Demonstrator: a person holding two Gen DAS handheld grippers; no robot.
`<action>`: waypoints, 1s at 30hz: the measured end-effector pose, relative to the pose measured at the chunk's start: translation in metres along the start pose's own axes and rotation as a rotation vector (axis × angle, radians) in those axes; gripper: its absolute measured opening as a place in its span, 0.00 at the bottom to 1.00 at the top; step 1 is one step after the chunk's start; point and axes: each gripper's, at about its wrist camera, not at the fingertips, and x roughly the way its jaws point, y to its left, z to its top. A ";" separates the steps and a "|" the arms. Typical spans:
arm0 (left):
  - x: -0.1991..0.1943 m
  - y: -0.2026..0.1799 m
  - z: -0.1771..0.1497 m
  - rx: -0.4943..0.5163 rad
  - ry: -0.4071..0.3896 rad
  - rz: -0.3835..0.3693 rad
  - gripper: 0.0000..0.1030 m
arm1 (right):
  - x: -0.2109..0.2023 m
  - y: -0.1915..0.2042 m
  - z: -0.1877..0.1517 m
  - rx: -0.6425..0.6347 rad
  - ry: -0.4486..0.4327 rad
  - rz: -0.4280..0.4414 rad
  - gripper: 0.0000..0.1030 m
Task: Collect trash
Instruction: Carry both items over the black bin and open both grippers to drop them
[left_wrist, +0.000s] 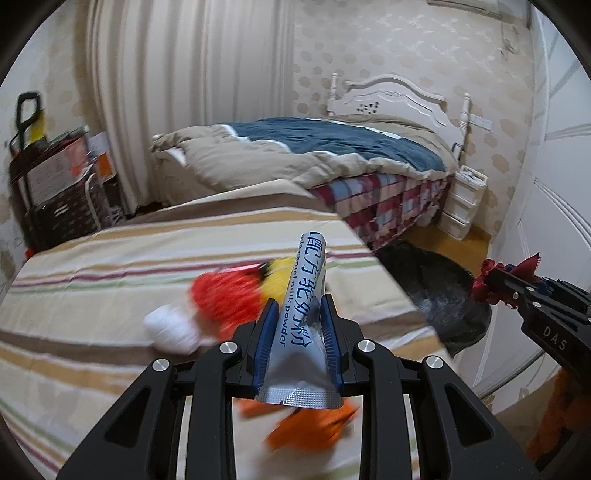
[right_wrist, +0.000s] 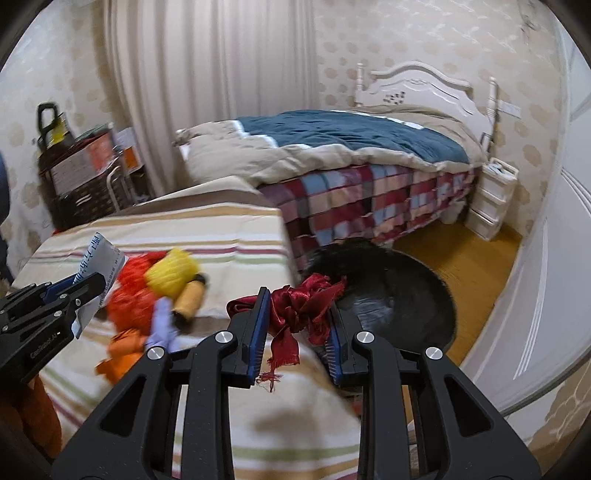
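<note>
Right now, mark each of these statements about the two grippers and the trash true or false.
1. The left gripper holds a silver packet. True.
2. The right gripper is empty. False: it grips a red ribbon.
3. The black trash bag lies on the striped table. False: it sits on the floor beside the striped table.
4. Colourful yarn lies on the table. True.
</note>
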 end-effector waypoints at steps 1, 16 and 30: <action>0.006 -0.008 0.004 0.009 0.002 -0.007 0.26 | 0.003 -0.006 0.001 0.008 -0.002 -0.008 0.26; 0.082 -0.105 0.027 0.125 0.057 -0.065 0.26 | 0.048 -0.095 0.018 0.106 -0.005 -0.096 0.26; 0.127 -0.132 0.032 0.152 0.115 -0.037 0.26 | 0.085 -0.122 0.010 0.144 0.052 -0.102 0.27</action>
